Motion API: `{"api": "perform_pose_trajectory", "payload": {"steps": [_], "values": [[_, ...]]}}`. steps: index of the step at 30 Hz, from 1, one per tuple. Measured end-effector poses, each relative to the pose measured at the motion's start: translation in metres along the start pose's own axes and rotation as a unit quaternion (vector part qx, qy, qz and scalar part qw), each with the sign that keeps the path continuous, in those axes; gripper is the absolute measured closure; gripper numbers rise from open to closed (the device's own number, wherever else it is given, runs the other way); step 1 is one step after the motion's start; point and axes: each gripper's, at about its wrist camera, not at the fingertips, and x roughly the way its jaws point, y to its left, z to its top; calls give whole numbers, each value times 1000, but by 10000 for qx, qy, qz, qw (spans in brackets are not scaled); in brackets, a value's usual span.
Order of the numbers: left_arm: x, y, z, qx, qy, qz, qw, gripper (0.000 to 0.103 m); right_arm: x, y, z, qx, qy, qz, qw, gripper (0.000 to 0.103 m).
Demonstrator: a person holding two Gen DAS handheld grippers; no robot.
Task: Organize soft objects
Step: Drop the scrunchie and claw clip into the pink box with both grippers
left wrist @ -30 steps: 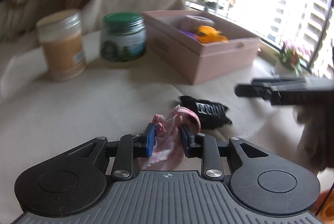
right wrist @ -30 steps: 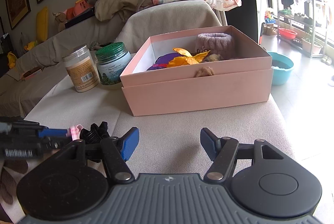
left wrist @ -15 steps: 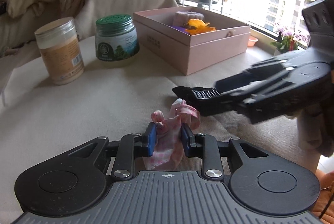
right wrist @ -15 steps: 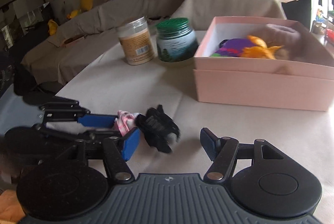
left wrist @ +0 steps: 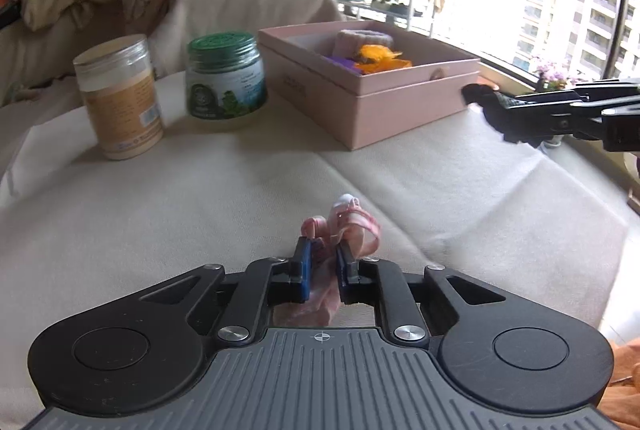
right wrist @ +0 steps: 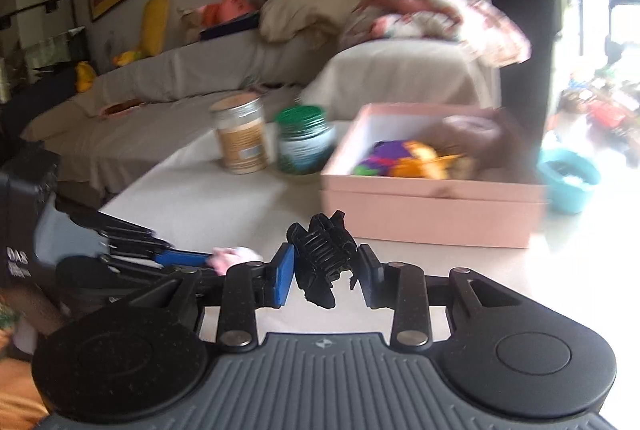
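Observation:
My left gripper [left wrist: 321,254] is shut on a pink-and-white cloth scrunchie [left wrist: 348,226], held just above the beige cloth-covered table [left wrist: 160,205]. My right gripper [right wrist: 325,262] is shut on a black ruffled soft item [right wrist: 322,254] and holds it in the air in front of the pink box [right wrist: 432,205]. In the left wrist view the right gripper [left wrist: 480,99] with the black item [left wrist: 500,113] is at the far right, beside the pink box [left wrist: 372,101]. The box holds an orange, a purple and a mauve soft item. The left gripper [right wrist: 208,260] shows at the left of the right wrist view.
A tan jar [left wrist: 118,97] and a green-lidded jar [left wrist: 226,77] stand on the table left of the box. A covered sofa [right wrist: 168,109] with pillows and a blanket is behind. A blue basin [right wrist: 568,177] sits on the floor at the right.
My right gripper has closed on the black item, lifted it off the table and carried it right, toward the pink box. My left gripper still holds the pink scrunchie.

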Motion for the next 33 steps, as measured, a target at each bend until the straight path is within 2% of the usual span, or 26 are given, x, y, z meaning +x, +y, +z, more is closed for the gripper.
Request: {"api": "perform_pose_trajectory", "payload": {"steps": [4, 7, 10, 13, 15, 17, 19, 20, 22, 24, 26, 29, 31, 33], "values": [[-9, -13, 12, -17, -88, -531, 9985, 88, -22, -14, -9, -145, -190, -362, 9991, 70], [-16, -22, 42, 57, -414, -802, 9959, 88, -31, -27, -9, 48, -351, -446, 9984, 70], [-15, -27, 89, 213, -863, -805, 9928, 88, -35, -42, -5, 251, -483, -557, 9970, 70], [5, -24, 142, 306, -1299, -710, 9885, 86, -32, -51, -2, 385, -518, -589, 9962, 70], [30, -13, 174, -25, -1475, -596, 9873, 81, -26, -58, 2, 500, -518, -583, 9957, 70], [65, 2, 194, -608, -1381, -268, 9882, 82, -19, -64, 6, 669, -493, -570, 9949, 70], [96, 15, 193, -1132, -1324, 79, 9847, 82, -11, -71, 11, 850, -450, -544, 9939, 70], [109, 22, 189, -1242, -1217, 62, 9847, 82, -6, -73, 14, 877, -431, -559, 9936, 70], [127, 33, 182, -1406, -935, -258, 9853, 82, 3, -76, 20, 798, -422, -636, 9939, 70], [136, 39, 176, -1425, -693, -726, 9847, 82, 14, -78, 32, 685, -390, -673, 9946, 70], [139, 43, 176, -1515, -502, -887, 9832, 82, 29, -81, 48, 623, -361, -666, 9952, 70], [132, 49, 182, -1572, -466, -716, 9839, 82, 56, -85, 75, 619, -398, -699, 9948, 70], [123, 44, 185, -1298, -584, -617, 9879, 82, 75, -90, 93, 757, -360, -566, 9949, 70], [117, 34, 187, -806, -614, -559, 9933, 82, 96, -96, 109, 892, -290, -460, 9945, 69]]}}
